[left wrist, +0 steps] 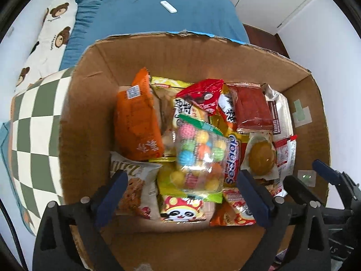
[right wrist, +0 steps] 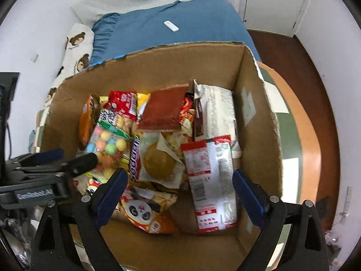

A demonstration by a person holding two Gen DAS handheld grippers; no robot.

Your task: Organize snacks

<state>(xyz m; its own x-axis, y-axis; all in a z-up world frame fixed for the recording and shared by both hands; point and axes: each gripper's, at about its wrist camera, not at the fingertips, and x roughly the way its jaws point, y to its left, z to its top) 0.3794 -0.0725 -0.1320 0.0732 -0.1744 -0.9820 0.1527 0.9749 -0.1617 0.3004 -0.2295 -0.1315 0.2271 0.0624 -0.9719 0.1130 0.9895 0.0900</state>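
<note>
Both grippers hang over an open cardboard box (left wrist: 94,103) packed with snack packets, pointing steeply down into it. In the left wrist view the left gripper (left wrist: 182,192) fills the lower part of the frame, its blue-padded jaws spread wide with nothing pinched between them; under the gap lie a clear bag of coloured candy balls (left wrist: 198,155) and, at the bottom centre, a packet with a panda face (left wrist: 182,210). An orange packet (left wrist: 137,122) leans at the left of the pile, a flat dark-red packet (left wrist: 253,110) sits at the upper right, and a wrapped round golden cake (left wrist: 262,157) lies to the right of the candy. In the right wrist view the right gripper (right wrist: 180,194) stands equally wide apart and grips nothing; a long red-and-white packet (right wrist: 209,185) lies just inside its right finger. The box rests on a green-and-white checked cloth (left wrist: 38,131), and behind it, at the top of both frames, is a blue pillow (right wrist: 171,24) with a small white remote (right wrist: 171,26) on it.
</note>
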